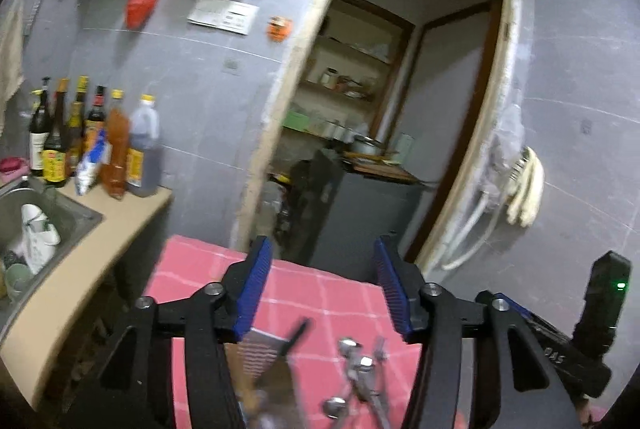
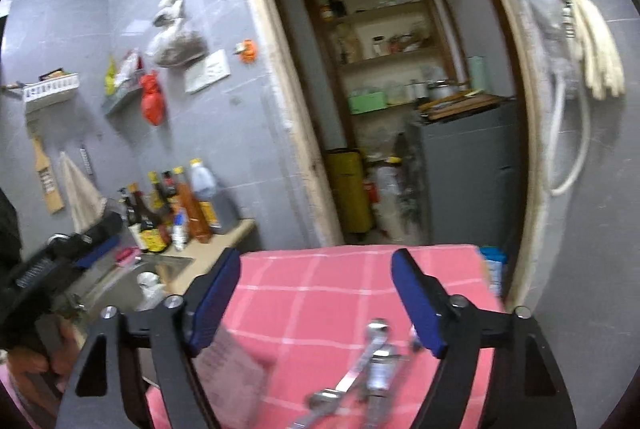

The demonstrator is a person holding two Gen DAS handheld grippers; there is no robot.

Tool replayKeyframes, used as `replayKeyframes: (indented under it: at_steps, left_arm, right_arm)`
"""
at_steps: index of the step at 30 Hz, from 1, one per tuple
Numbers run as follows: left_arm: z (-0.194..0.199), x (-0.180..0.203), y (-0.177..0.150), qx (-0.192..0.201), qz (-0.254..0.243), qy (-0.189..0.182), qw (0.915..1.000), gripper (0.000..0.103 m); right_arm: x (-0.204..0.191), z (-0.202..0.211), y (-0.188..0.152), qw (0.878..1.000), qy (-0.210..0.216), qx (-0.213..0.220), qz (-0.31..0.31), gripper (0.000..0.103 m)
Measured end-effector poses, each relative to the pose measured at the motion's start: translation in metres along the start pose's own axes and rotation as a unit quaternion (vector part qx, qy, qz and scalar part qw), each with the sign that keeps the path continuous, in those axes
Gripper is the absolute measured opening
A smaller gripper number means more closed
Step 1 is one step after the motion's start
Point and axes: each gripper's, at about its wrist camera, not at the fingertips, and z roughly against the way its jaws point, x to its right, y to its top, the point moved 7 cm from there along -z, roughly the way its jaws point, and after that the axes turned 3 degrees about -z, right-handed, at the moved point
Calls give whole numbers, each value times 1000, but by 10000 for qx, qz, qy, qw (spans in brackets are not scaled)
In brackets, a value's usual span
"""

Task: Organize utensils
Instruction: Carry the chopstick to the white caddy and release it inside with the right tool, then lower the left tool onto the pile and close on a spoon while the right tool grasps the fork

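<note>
blurred shiny metal utensils (image 2: 372, 369) heaped on pink checked cloth (image 2: 320, 289).

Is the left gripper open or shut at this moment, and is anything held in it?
Open. The left gripper has its blue pads wide apart with pink checked cloth visible between them, and nothing is clamped; the blurred metal utensils lie below.

Black grippers (image 1: 322, 261), blue ribbed pads (image 1: 256, 293)
</note>
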Motion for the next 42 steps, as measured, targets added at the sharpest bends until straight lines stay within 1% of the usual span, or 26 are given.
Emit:
replayKeyframes:
  at_steps: [1, 2, 3, 5, 7, 8, 11, 14, 16, 20, 22, 23, 25, 26, 27, 28, 29, 31, 32, 33, 34, 35, 36, 37, 40, 42]
  left_arm:
    - [-3, 9, -2, -34, -31, -42, 10000, 64]
    - [-6, 20, -4, -45, -75, -106, 9999, 66]
    - [-9, 31, -7, -63, -125, -194, 9997, 66]
    - [-18, 48, -13, -189, -190, -297, 9992, 66]
    - [-29, 63, -22, -358, -208, -387, 9984, 66]
    - [-35, 70, -28, -472, -212, -418, 9978, 67]
    - [-54, 83, -45, -856, -192, -428, 9952, 81]
    - [-74, 89, -66, -1246, -91, -337, 9916, 82]
    - [-88, 90, -81, -1561, -75, -147, 9876, 82]
    - [-118, 87, -110, -2107, -99, 187, 9773, 82]
    - [-134, 82, -128, -2458, -152, 419, 9683, 82]
    - [-145, 78, -138, -2660, -154, 525, 9624, 82]
    - [-164, 70, -155, -2986, -91, 649, 9521, 82]
    - [-170, 66, -161, -3084, -58, 681, 9488, 82]
    - [-179, 62, -168, -3201, -15, 707, 9447, 82]
    - [-183, 58, -173, -3245, 19, 718, 9432, 82]
    - [-190, 54, -177, -3286, 51, 731, 9416, 81]
    - [-204, 48, -183, -3337, 101, 713, 9399, 81]
    - [-207, 46, -184, -3359, 115, 696, 9393, 79]
    - [-213, 44, -187, -3385, 133, 662, 9385, 72]
    - [-219, 42, -189, -3437, 140, 642, 9368, 68]
    - [-224, 41, -191, -3503, 136, 614, 9345, 61]
    - [-228, 40, -193, -3565, 135, 577, 9324, 57]
    - [-232, 39, -195, -3624, 131, 552, 9303, 55]
    - [-239, 40, -200, -3706, 107, 420, 9278, 43]
    - [-245, 41, -205, -3803, 77, 393, 9240, 35]
  right_arm:
    - [14, 5, 0, 9999, -118, -18, -21, 90]
    - [24, 9, -1, 9998, -202, -38, -43, 92]
    - [34, 12, -1, 9996, -264, -71, -65, 96]
    - [53, 17, -5, 9990, -408, -160, -88, 98]
    - [68, 21, -9, 9984, -494, -241, -125, 103]
    - [78, 22, -12, 9979, -542, -309, -159, 103]
    - [100, 23, -21, 9966, -600, -515, -236, 103]
    - [121, 21, -34, 9943, -625, -777, -365, 103]
    - [133, 16, -43, 9923, -618, -976, -455, 103]
    - [154, -2, -64, 9863, -392, -1452, -684, 103]
    - [161, -14, -73, 9828, -220, -1670, -757, 103]
    - [163, -20, -75, 9813, -149, -1751, -787, 103]
    - [168, -35, -81, 9776, 32, -1915, -874, 103]
    - [171, -45, -84, 9747, 136, -2019, -948, 103]
    - [174, -52, -86, 9726, 212, -2086, -1007, 99]
    - [177, -62, -89, 9702, 311, -2156, -1063, 92]
    - [178, -71, -91, 9681, 381, -2228, -1082, 89]
    - [180, -88, -93, 9653, 502, -2329, -1074, 77]
    - [180, -97, -94, 9638, 564, -2381, -1056, 73]
    - [180, -106, -96, 9625, 633, -2426, -1034, 67]
    - [179, -114, -97, 9615, 685, -2467, -1003, 61]
    - [178, -122, -98, 9607, 726, -2501, -958, 59]
    - [176, -129, -99, 9599, 767, -2539, -906, 57]
    - [174, -134, -100, 9593, 803, -2569, -859, 56]
    - [168, -149, -103, 9574, 879, -2655, -721, 51]
    - [165, -159, -106, 9561, 912, -2716, -617, 49]
